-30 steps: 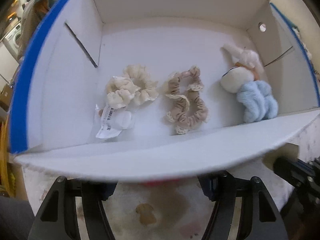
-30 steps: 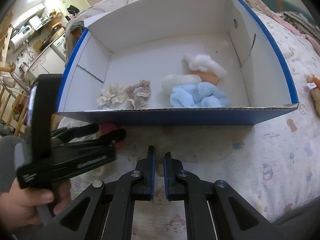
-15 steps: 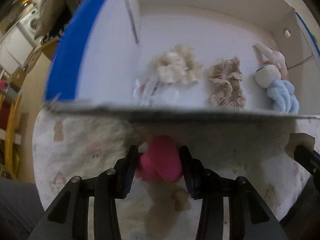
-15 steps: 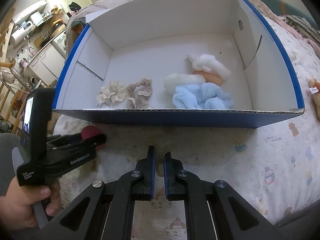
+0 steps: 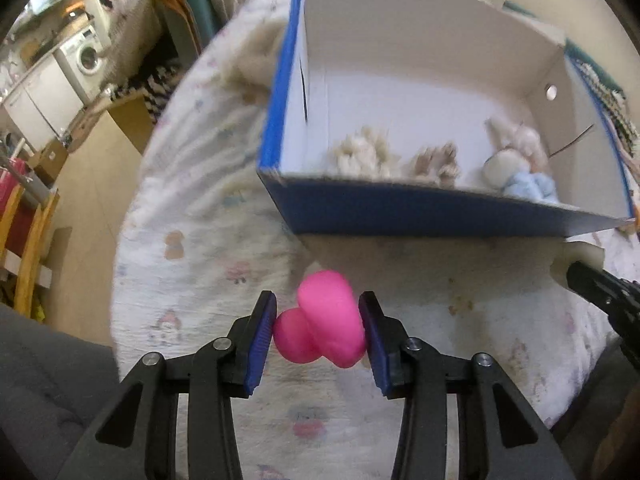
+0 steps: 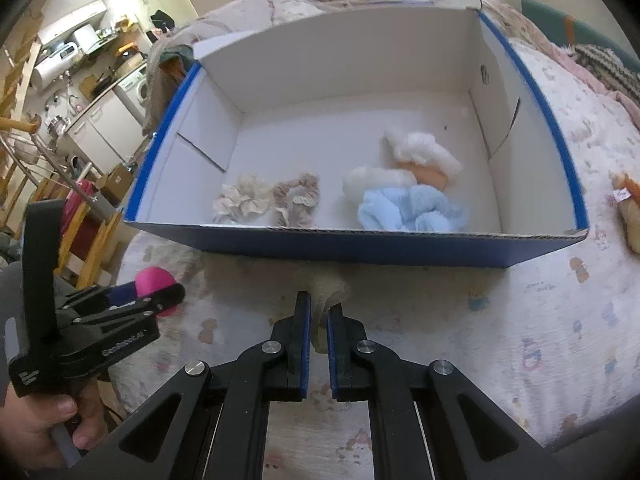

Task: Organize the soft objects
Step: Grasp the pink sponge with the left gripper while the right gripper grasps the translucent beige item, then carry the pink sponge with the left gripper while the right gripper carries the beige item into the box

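My left gripper (image 5: 318, 330) is shut on a pink soft toy (image 5: 324, 326) and holds it over the bedspread, in front of the box's left corner; it also shows in the right wrist view (image 6: 154, 280). My right gripper (image 6: 319, 316) is shut on a small beige soft object (image 6: 326, 294) just before the box's front wall. The blue and white cardboard box (image 6: 360, 246) holds a cream scrunchie (image 6: 240, 202), a tan scrunchie (image 6: 298, 200) and a plush in white and light blue (image 6: 408, 196).
The box stands on a bed with a patterned white spread (image 6: 540, 320). An orange plush toy (image 6: 630, 216) lies on the spread right of the box. The bed's left edge drops to the floor, with a wooden frame (image 5: 28, 248) there.
My left gripper has pulled back and down from above the box, now holding the pink toy in front of the box's left corner. My right gripper has kept its hold, nearly still.
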Demonstrator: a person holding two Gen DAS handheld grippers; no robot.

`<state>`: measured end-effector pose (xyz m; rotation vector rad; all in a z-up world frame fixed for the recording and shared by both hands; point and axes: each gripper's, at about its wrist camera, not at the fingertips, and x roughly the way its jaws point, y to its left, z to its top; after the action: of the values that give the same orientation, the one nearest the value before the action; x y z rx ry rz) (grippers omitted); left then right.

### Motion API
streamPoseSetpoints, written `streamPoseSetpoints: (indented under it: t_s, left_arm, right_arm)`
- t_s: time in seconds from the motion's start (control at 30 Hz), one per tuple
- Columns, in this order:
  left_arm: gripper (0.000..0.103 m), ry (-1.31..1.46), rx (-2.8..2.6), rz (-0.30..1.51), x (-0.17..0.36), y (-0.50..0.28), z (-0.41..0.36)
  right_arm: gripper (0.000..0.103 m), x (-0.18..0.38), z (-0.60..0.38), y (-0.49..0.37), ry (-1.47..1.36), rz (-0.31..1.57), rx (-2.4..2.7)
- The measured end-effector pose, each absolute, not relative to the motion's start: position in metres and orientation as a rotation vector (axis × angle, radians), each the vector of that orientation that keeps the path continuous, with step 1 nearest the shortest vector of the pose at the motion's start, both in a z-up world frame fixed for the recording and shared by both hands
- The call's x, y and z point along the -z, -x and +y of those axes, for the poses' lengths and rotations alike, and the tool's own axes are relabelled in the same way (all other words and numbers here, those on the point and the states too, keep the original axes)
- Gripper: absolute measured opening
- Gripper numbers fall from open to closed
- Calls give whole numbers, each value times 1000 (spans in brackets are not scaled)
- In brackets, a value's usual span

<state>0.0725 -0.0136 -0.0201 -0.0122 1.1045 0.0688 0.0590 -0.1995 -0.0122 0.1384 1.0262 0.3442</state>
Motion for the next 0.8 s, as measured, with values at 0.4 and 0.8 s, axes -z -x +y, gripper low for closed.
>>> streamPoseSetpoints:
  t_s: [0.4, 0.8]
  left_arm:
    - [39, 26, -60, 860, -51, -55, -13]
    - [39, -50, -34, 806, -78, -107, -34]
  right_arm:
    - [9, -43, -209, -40, -149, 769, -387]
    - [9, -72, -233, -80, -187, 639, -335]
